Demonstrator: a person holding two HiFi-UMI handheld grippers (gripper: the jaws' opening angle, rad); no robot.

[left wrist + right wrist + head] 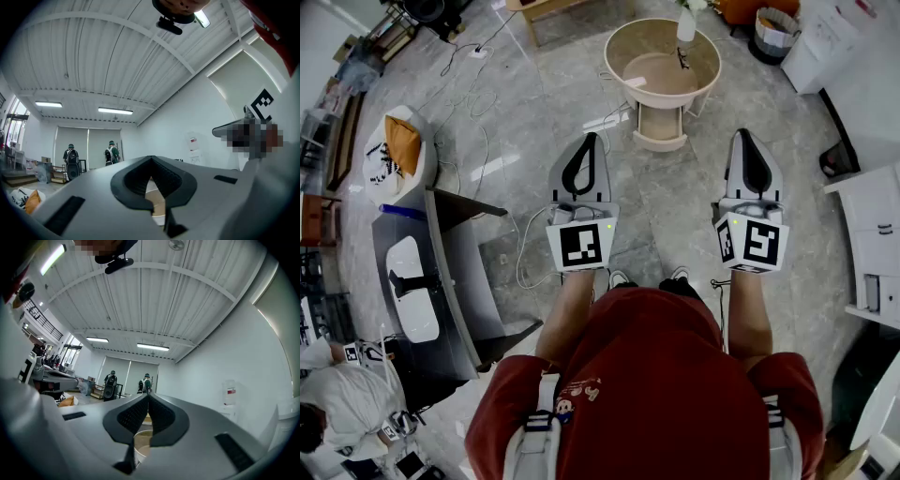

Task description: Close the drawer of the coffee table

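The round beige coffee table (pixel 619 47) stands on the tiled floor ahead of me, in the upper middle of the head view. Its drawer (pixel 659 127) is pulled out toward me. A white bottle (pixel 686 23) stands on the tabletop. My left gripper (pixel 593 139) is held level, short of the drawer and a little left of it, jaws shut and empty. My right gripper (pixel 742 134) is to the right of the drawer, also shut on nothing. Through the jaw gaps a bit of the table shows in the left gripper view (pixel 157 202) and the right gripper view (pixel 140 442).
A grey desk (pixel 450 272) stands at my left, with a white seat holding an orange cushion (pixel 401 145) behind it. Cables (pixel 525 253) lie on the floor. White cabinets (pixel 874 244) line the right. A person in white (pixel 342 403) is at lower left.
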